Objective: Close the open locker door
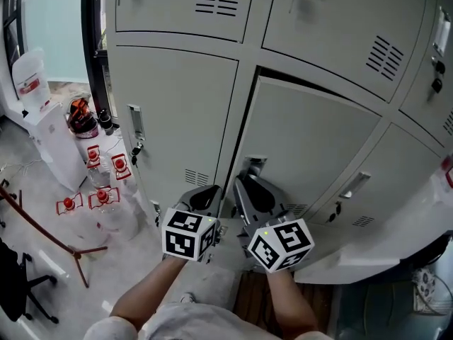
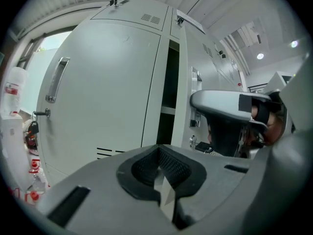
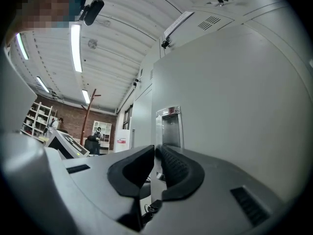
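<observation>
Grey lockers [image 1: 173,112] fill the wall before me. My right hand-held gripper [image 3: 156,155] is closed on the edge of the locker door [image 1: 311,140], which stands ajar. The left hand-held gripper [image 2: 159,175], jaws together and empty, hangs just beside it.

Nothing legible anywhere. Red markings on the water bottles [image 1: 103,198] standing on the floor: too small to read. Red-and-white label on the big jug [image 1: 30,83] at the far left: blurred, no letters to make out. White sign [image 3: 121,140] with a red patch, far off in the right gripper view: too small to read.
</observation>
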